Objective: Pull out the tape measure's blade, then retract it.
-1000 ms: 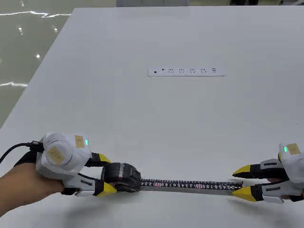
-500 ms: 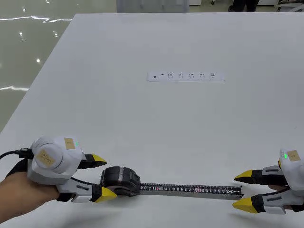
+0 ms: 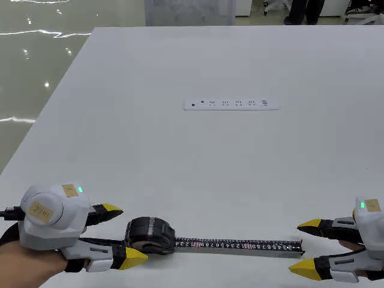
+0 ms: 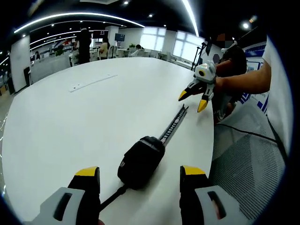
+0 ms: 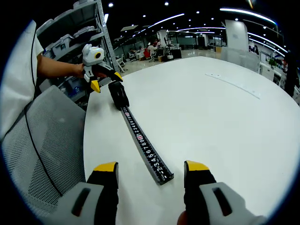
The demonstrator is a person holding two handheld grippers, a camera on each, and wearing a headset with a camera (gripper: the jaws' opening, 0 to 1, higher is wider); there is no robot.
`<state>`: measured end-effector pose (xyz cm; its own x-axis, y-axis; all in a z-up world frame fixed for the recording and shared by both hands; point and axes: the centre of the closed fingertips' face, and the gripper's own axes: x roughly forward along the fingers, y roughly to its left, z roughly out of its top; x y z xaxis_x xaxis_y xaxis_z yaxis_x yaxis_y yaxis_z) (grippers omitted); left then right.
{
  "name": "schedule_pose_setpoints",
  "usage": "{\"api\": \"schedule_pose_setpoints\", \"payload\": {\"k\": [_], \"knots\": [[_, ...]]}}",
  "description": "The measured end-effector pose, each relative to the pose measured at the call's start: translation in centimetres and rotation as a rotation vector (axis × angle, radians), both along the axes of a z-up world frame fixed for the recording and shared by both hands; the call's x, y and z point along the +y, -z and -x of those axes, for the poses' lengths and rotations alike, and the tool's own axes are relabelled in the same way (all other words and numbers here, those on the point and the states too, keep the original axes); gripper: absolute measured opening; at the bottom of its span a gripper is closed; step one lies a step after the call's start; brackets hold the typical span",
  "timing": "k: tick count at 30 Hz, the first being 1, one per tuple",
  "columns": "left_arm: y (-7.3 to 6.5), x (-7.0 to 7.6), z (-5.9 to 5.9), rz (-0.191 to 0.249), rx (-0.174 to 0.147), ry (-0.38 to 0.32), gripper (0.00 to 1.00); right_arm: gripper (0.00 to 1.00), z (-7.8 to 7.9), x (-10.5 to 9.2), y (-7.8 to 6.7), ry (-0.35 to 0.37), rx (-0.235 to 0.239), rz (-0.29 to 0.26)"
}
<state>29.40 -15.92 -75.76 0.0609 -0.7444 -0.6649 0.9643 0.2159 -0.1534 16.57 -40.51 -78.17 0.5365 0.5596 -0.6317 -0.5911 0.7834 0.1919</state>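
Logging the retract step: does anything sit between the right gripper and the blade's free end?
Nothing visible does. The blade ends on bare table just ahead of the right gripper, whose jaws are open.

Black tape measure case (image 3: pixel 150 234); black blade (image 3: pixel 240 246), white numerals; white table (image 3: pixel 210 162).

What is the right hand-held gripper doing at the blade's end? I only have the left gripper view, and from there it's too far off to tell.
Observer: In the right gripper view the right hand-held gripper is open. The blade ends on the table between its jaws, and neither jaw touches it.
Operator: And from above, how do my own tips sit against the case?
Observer: In the head view the left hand-held gripper is open, and most of the tape measure case lies ahead of its tips. The far tip stands clear of the case. The near tip is close beside it, and I cannot tell whether they touch.
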Motion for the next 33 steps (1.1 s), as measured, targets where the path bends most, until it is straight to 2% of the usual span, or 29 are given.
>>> {"api": "schedule_pose_setpoints", "payload": {"k": [8, 11, 14, 16, 18, 21, 24, 29, 33], "knots": [[-0.3, 0.7, 0.1, 0.033, 0.015, -0.075, 0.74, 0.63, 0.2, -0.1, -0.4, 0.059, -0.018, 0.009], [-0.3, 1.0, 0.2, 0.036, 0.012, -0.096, 0.77, 0.67, 0.4, 0.2, -0.5, 0.076, -0.022, 0.009], [-0.5, 1.2, 0.1, 0.046, -0.013, -0.123, 0.81, 0.69, 0.6, 0.4, -0.6, 0.089, -0.025, 0.014], [-0.7, 1.1, 0.5, 0.055, 0.008, -0.136, 0.82, 0.72, 0.6, 0.3, -0.7, 0.105, -0.032, 0.016], [-0.8, 1.2, 0.7, 0.06, -0.002, -0.145, 0.82, 0.75, 0.6, 0.2, -0.9, 0.119, -0.041, 0.017], [-0.7, 1.4, 1.1, 0.059, 0.002, -0.151, 0.82, 0.76, 0.7, 0.2, -1.2, 0.132, -0.05, 0.013], [-0.8, 1.8, 1.2, 0.078, 0.031, -0.179, 0.84, 0.79, 0.7, 0.1, -1.5, 0.158, -0.053, 0.007], [-1.1, 2.4, 1.4, 0.102, 0.045, -0.216, 0.88, 0.84, 1.0, 0.1, -1.6, 0.178, -0.054, 0.02], [-1.3, 2.9, 1.5, 0.109, 0.038, -0.241, 0.91, 0.89, 1.1, 0.2, -1.9, 0.199, -0.061, 0.026]]}}
